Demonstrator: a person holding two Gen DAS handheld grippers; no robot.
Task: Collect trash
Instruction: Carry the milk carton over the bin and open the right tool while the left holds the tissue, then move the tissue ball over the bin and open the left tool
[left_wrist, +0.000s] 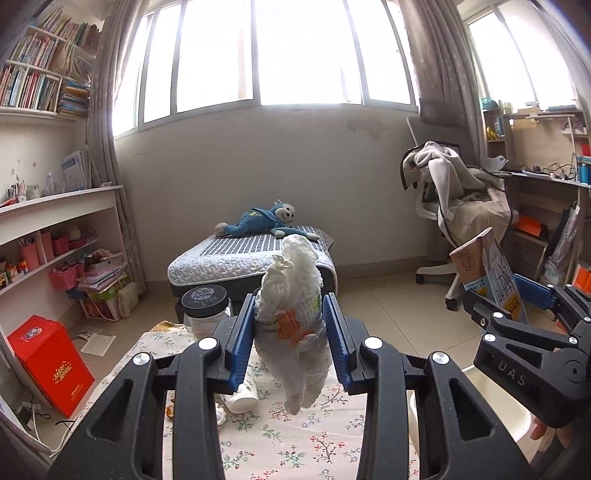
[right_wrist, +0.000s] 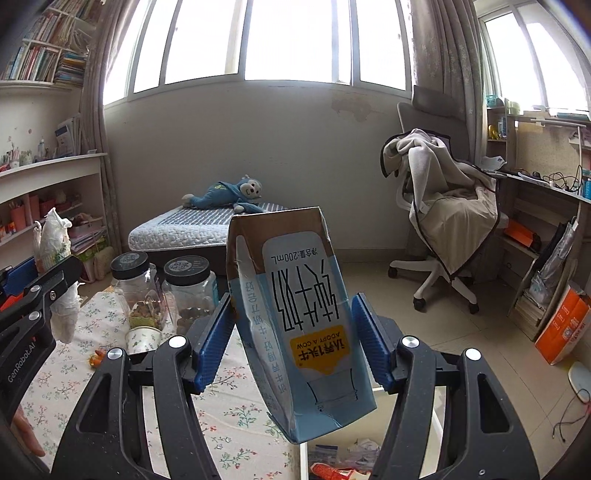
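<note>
Currently, left tool (left_wrist: 290, 325) clamps a crumpled white plastic wrapper (left_wrist: 293, 314) above the floral-cloth surface (left_wrist: 288, 443). Right tool (right_wrist: 291, 332) clamps an inverted milk carton (right_wrist: 295, 317) above the white bin (right_wrist: 369, 454).

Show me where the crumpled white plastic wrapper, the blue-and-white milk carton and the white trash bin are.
crumpled white plastic wrapper (left_wrist: 291, 295), left wrist view, on its printed middle.
blue-and-white milk carton (right_wrist: 295, 314), right wrist view, on its front face.
white trash bin (right_wrist: 303, 458), right wrist view, on its rim.

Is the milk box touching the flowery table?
Apart. In the right wrist view the milk carton hangs upside down in the right gripper, its bottom end clear above the flowery tablecloth.
</note>
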